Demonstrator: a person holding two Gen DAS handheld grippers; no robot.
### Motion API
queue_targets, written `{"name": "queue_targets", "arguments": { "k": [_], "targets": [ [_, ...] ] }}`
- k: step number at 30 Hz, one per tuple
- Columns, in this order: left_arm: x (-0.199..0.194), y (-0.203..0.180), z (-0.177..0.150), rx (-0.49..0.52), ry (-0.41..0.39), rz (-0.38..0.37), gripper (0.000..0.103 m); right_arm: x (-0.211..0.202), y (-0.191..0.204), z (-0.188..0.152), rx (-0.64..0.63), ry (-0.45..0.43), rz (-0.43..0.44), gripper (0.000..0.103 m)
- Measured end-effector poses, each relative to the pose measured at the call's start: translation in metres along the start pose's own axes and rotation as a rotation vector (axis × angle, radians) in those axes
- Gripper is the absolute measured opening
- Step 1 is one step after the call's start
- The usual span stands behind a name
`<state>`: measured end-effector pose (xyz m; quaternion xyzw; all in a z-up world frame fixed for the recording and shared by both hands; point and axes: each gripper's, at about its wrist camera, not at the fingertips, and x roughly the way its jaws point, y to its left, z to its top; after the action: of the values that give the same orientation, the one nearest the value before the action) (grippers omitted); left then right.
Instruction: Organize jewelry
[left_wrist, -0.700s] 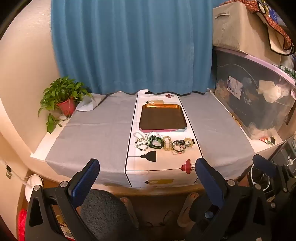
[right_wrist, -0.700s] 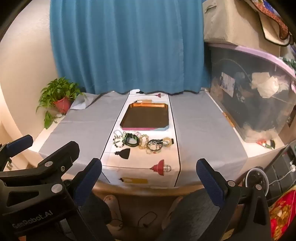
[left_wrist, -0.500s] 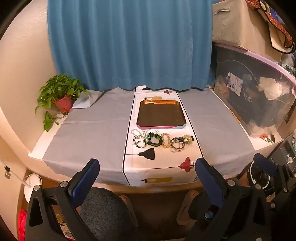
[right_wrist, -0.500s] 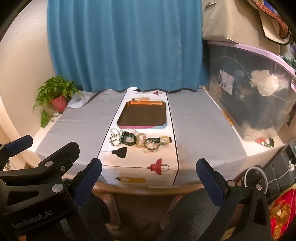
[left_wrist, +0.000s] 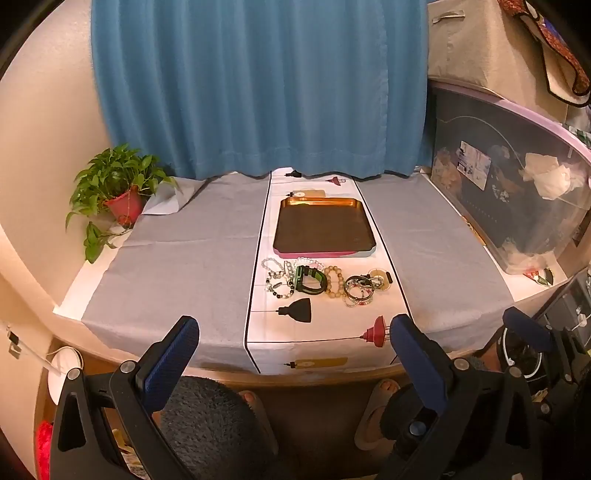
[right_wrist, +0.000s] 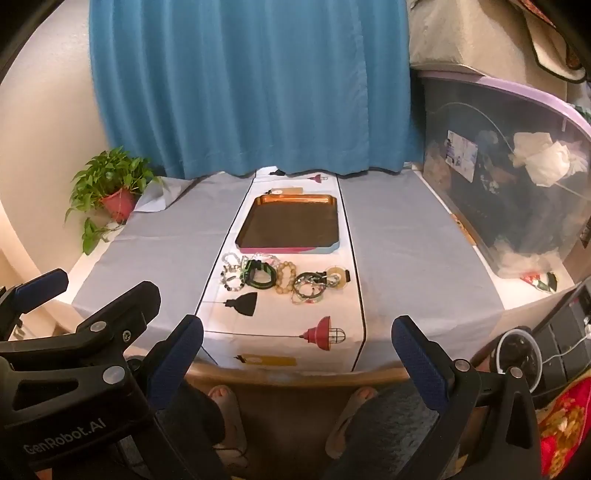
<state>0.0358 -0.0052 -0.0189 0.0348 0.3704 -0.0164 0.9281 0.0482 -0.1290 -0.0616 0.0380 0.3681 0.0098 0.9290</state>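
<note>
Both of your grippers hang off the near edge of the table (left_wrist: 177, 258), well short of the jewelry. The left gripper (left_wrist: 293, 349) has its fingers spread wide with nothing between them; the right gripper (right_wrist: 297, 345) likewise stands wide apart and empty.

The jewelry sits in a tight row on the white table runner (left_wrist: 321, 325), just in front of the dark tray (left_wrist: 323, 230), which holds nothing. From the left: a white beaded bracelet (left_wrist: 276, 278), a green and black watch (left_wrist: 310, 279), a wooden bead bracelet (left_wrist: 333, 281), a cluster of bangles (left_wrist: 357, 291), and a yellow disc piece (left_wrist: 380, 277) at the right end.

Risks noted:
- The pieces touch or overlap. Closing on one is likely to snag its neighbour and drag it along, or drop it short of the tray.
- The bangles are stacked; a pinch may lift only part of the cluster.
- Beaded strands are limp and can slip from the pads if gripped at one bead.
- The runner is loose cloth; pressing down and pulling could shift it, tray included.
- Your two grippers are close side by side; reaching for the same spot invites a collision
</note>
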Motion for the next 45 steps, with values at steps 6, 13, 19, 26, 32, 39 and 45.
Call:
{"name": "queue_targets", "arguments": {
  "k": [6, 13, 19, 26, 32, 39, 45],
  "targets": [
    [0.008, -0.001, 0.001, -0.002, 0.009, -0.003, 0.103, 0.002, -0.001, 0.000, -0.004, 0.003, 0.001, 0.101],
    [0.012, 0.001, -0.006, -0.001, 0.014, -0.012, 0.103, 0.004, -0.002, -0.003, -0.004, 0.010, 0.012, 0.101],
    [0.012, 0.002, -0.002, -0.001, 0.016, -0.013, 0.103, 0.004, 0.000, -0.001, -0.005, 0.016, 0.013, 0.101],
    [0.013, 0.003, -0.006, -0.002, 0.025, -0.015, 0.103, 0.005, 0.001, -0.004, -0.003, 0.023, 0.016, 0.101],
    [0.012, 0.004, -0.006, 0.002, 0.027, -0.017, 0.103, 0.005, 0.001, -0.003, -0.005, 0.024, 0.017, 0.101],
    [0.013, 0.002, -0.007, 0.005, 0.039, -0.019, 0.103, 0.006, 0.002, -0.005, -0.008, 0.024, 0.016, 0.101],
    [0.015, 0.000, -0.008, 0.009, 0.044, -0.019, 0.103, 0.006, 0.002, -0.008, -0.004, 0.029, 0.018, 0.101]
  ]
}}
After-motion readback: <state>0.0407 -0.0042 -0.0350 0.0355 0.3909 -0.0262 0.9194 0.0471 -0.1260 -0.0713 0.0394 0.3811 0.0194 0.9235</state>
